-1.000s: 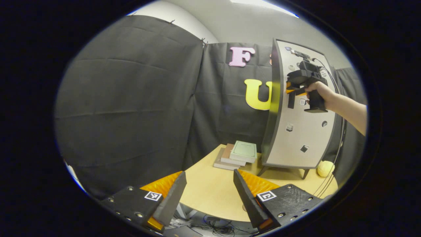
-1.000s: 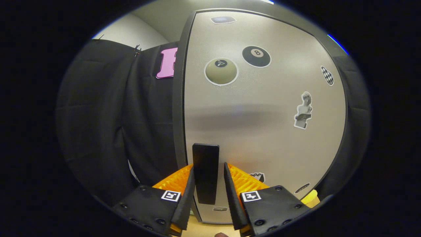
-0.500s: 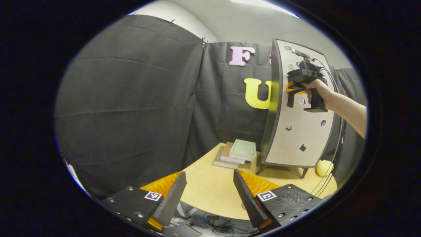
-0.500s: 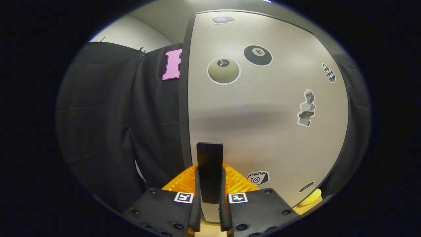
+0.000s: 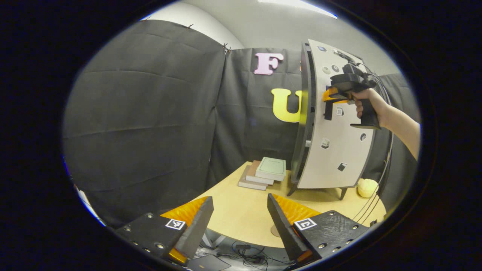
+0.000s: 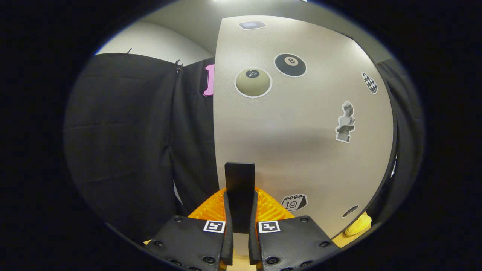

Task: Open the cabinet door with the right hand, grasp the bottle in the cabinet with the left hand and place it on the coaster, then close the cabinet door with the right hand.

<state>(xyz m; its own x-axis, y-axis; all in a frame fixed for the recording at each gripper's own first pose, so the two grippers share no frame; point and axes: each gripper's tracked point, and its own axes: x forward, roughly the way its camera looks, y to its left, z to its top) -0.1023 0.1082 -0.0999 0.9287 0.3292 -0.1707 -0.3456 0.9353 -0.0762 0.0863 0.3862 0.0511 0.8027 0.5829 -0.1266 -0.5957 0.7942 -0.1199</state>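
Door (image 6: 301,124) swung a little off the cabinet since a second ago; a dark gap now shows at its left edge. Right tongs (image 6: 240,241) clenched on the black handle (image 6: 240,188), where before they only straddled it. Left tongs (image 5: 239,222) released, waiting low over the surface (image 5: 241,218). Opening has begun; judged early in the task. Bottle hidden inside. Likely coaster (image 5: 275,230) at the near edge. Readable: "8" on a ball sticker (image 6: 290,64), "10" on a calendar sticker (image 6: 294,202).

Cabinet door (image 6: 301,150) screening the interior, contents unseen. Door handle (image 6: 240,188) partly covered below by the right gripper (image 6: 240,210). Stickers (image 5: 324,143) too small to make out.
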